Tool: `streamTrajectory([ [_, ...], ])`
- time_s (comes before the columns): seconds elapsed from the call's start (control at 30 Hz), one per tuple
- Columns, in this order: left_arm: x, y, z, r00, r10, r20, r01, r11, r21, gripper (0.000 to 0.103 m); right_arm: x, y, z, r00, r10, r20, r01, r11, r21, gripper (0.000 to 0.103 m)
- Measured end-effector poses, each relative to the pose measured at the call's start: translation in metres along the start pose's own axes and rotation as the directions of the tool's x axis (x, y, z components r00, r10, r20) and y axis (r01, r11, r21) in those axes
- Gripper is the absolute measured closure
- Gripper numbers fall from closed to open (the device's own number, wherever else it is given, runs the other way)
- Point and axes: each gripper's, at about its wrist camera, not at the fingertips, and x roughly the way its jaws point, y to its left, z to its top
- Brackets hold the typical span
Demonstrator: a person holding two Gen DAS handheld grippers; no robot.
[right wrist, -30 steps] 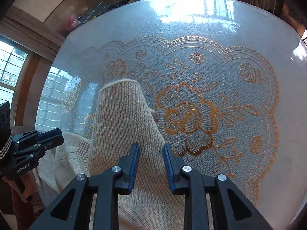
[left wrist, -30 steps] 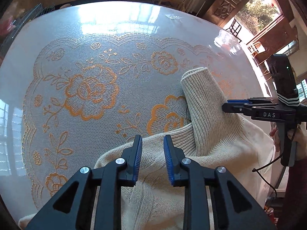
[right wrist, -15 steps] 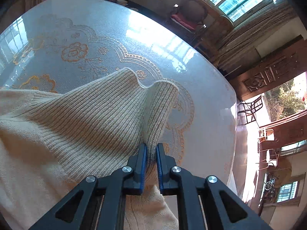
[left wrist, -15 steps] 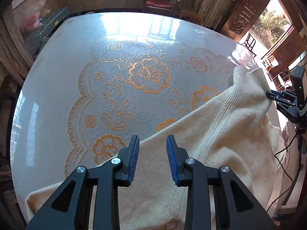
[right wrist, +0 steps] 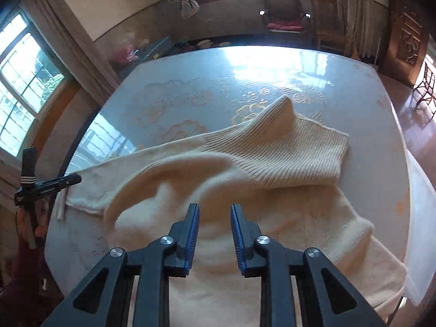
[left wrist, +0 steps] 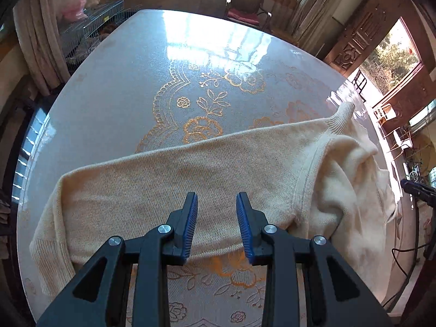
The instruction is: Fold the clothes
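A cream sweater [left wrist: 218,169] is lying spread and rumpled across the flower-patterned desk [left wrist: 136,81], no fold visibly finished, as the left claw [left wrist: 216,218] and right claw [right wrist: 214,229] are hovering open and empty at lower centre, a chair [right wrist: 284,13] standing beyond.

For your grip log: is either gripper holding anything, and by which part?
Nothing is held. The left gripper and right gripper are both open above the sweater.

Black plastic left gripper [left wrist: 215,227] and right gripper [right wrist: 214,235], each with ribbed blue pads [left wrist: 190,226], silver screws, triangular cutouts. White-striped black handle left of right gripper. Skin-toned hand [right wrist: 41,229] gripping it.
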Motion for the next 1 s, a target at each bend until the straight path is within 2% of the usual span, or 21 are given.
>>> streamTrajectory([
  [0.07,-0.005,-0.007,-0.022,0.999,-0.041,-0.006,0.041,0.999,0.014,0.07,0.006,0.032,-0.046,0.992,0.109,-0.07,-0.112,0.993,-0.034,0.079],
  [0.13,0.0,-0.024,-0.04,0.996,-0.084,-0.012,0.084,0.996,0.021,0.07,0.003,0.055,-0.091,0.984,0.122,-0.132,-0.132,0.989,-0.066,0.079],
  [0.23,0.002,-0.032,-0.079,0.993,-0.118,-0.025,0.119,0.992,0.045,0.07,0.019,0.067,-0.15,0.987,0.037,-0.153,-0.046,0.998,-0.052,0.079],
  [0.3,0.004,-0.039,-0.095,0.983,-0.176,-0.055,0.179,0.983,0.044,0.07,0.02,0.063,-0.183,0.991,-0.014,-0.135,0.013,1.0,-0.009,0.078],
  [0.33,0.005,-0.043,-0.102,0.976,-0.207,-0.071,0.21,0.977,0.042,0.07,0.023,0.059,-0.195,0.988,-0.03,-0.152,0.031,1.0,0.006,0.077],
  [0.4,0.006,-0.05,-0.117,0.959,-0.264,-0.104,0.27,0.962,0.04,0.07,0.037,0.048,-0.223,0.985,-0.034,-0.17,0.048,0.996,0.079,0.077],
  [0.43,0.007,-0.057,-0.125,0.956,-0.272,-0.114,0.279,0.959,0.052,0.07,0.032,0.039,-0.239,0.988,-0.002,-0.152,0.028,0.985,0.168,0.077],
  [0.5,0.01,-0.07,-0.141,0.948,-0.286,-0.136,0.298,0.952,0.075,0.07,0.021,0.021,-0.272,0.993,0.062,-0.105,-0.023,0.941,0.339,0.077],
  [0.6,0.008,-0.077,-0.162,0.932,-0.323,-0.165,0.34,0.936,0.09,0.07,0.019,-0.014,-0.321,0.981,0.19,0.028,-0.175,0.823,0.541,0.073],
  [0.63,0.008,-0.079,-0.164,0.927,-0.333,-0.174,0.352,0.931,0.093,0.07,0.02,-0.025,-0.334,0.971,0.225,0.086,-0.231,0.774,0.589,0.073],
  [0.7,0.005,-0.087,-0.164,0.924,-0.339,-0.176,0.36,0.927,0.104,0.069,0.025,-0.049,-0.353,0.946,0.242,0.214,-0.323,0.685,0.653,0.072],
  [0.8,-0.003,-0.094,-0.163,0.926,-0.334,-0.177,0.356,0.927,0.118,0.069,0.038,-0.074,-0.366,0.884,0.271,0.382,-0.466,0.581,0.667,0.072],
  [0.87,-0.011,-0.097,-0.164,0.925,-0.337,-0.176,0.362,0.923,0.132,0.069,0.047,-0.084,-0.365,0.873,0.27,0.407,-0.486,0.562,0.67,0.074],
  [0.9,-0.012,-0.101,-0.162,0.926,-0.336,-0.17,0.36,0.923,0.138,0.069,0.05,-0.087,-0.364,0.872,0.27,0.408,-0.487,0.562,0.668,0.076],
  [0.97,-0.005,-0.116,-0.153,0.93,-0.332,-0.159,0.355,0.922,0.153,0.069,0.054,-0.087,-0.357,0.862,0.297,0.41,-0.505,0.568,0.65,0.075],
  [1.0,-0.009,-0.114,-0.153,0.932,-0.329,-0.152,0.351,0.923,0.156,0.069,0.057,-0.086,-0.352,0.869,0.293,0.398,-0.492,0.582,0.647,0.077],
])
